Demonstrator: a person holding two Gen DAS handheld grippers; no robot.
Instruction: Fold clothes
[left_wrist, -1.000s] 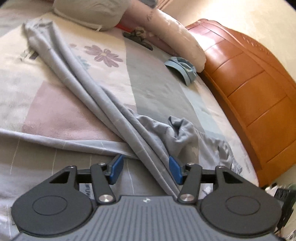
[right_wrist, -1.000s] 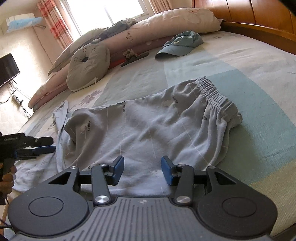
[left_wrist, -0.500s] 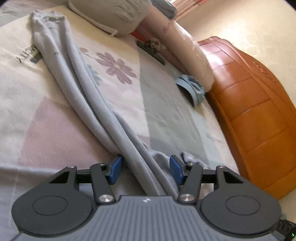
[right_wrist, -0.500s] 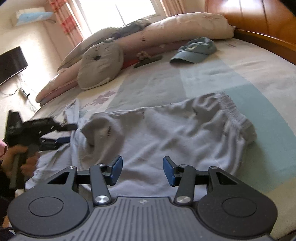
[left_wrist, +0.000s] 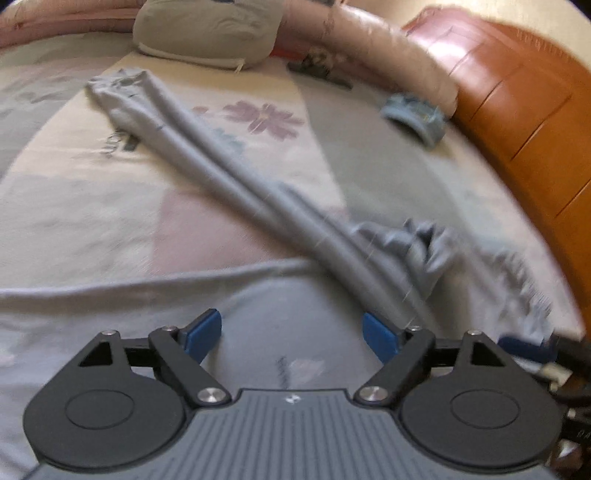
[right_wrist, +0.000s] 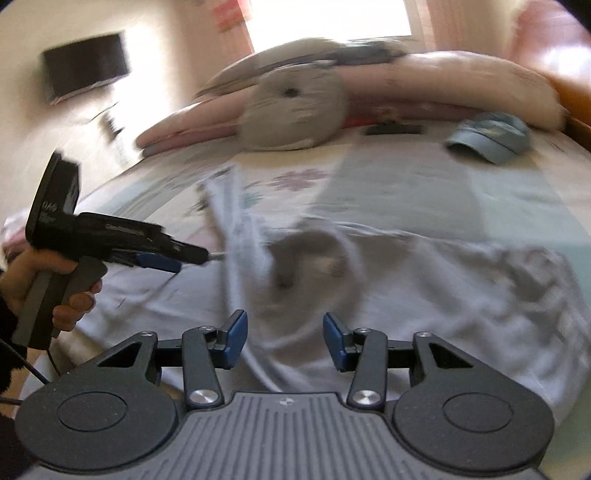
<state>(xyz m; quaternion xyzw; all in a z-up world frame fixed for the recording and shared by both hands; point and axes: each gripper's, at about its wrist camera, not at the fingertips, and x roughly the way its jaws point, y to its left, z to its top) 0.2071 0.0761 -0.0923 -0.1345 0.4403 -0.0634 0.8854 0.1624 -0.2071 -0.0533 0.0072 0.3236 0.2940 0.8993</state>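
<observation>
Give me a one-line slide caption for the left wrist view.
Left gripper, jaws opening, empty above grey trousers lying on the bed.

Left gripper (left_wrist: 291, 338) opening over grey trousers (left_wrist: 236, 184); seemingly clear, blurred.

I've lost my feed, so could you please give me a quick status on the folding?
Left gripper opening, nothing between pads. Right gripper closing over pale grey fabric trousers, not pinched. Trousers unfolded on the patterned bed. Blue cap lies clear.
</observation>
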